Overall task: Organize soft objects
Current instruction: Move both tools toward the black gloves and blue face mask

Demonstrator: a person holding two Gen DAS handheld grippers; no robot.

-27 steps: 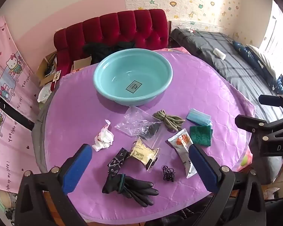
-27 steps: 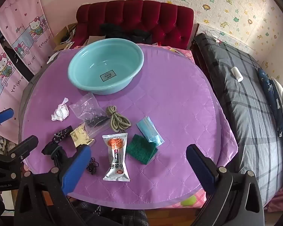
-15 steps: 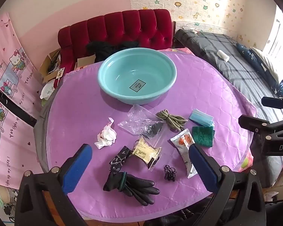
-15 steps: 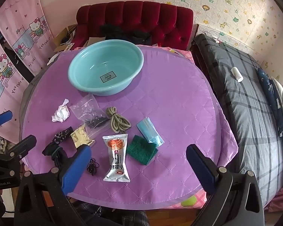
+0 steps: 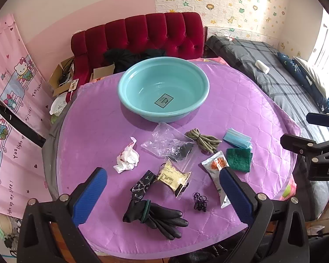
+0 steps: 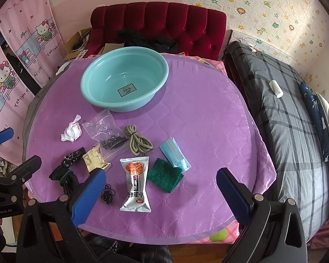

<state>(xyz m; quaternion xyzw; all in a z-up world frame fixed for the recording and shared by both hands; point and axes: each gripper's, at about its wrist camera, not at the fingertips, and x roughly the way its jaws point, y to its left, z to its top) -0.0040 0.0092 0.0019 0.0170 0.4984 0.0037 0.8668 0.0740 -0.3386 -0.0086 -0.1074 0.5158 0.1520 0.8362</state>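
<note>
A teal basin (image 5: 163, 89) stands empty at the far side of the round purple table (image 5: 98, 131). In front of it lie black gloves (image 5: 158, 215), a crumpled white tissue (image 5: 127, 159), a clear bag (image 5: 171, 144), an olive cord (image 5: 202, 140), blue masks (image 5: 236, 141), a green scouring pad (image 5: 239, 160), a snack packet (image 6: 136, 184), a yellow packet (image 5: 173, 177) and a black hair tie (image 5: 200, 201). My left gripper (image 5: 162, 192) is open, above the gloves. My right gripper (image 6: 160, 188) is open, above the snack packet and the pad (image 6: 164, 175).
A red sofa (image 5: 142, 35) with dark clothes stands behind the table. A grey plaid bed (image 6: 285, 118) runs along the right. Pink curtains (image 5: 8, 87) hang at the left. Cardboard boxes (image 5: 61, 79) sit by the sofa.
Both grippers have shifted a little; the left view has drifted so the table sits slightly further right and away. Nothing on the table has moved. Both stay open.
</note>
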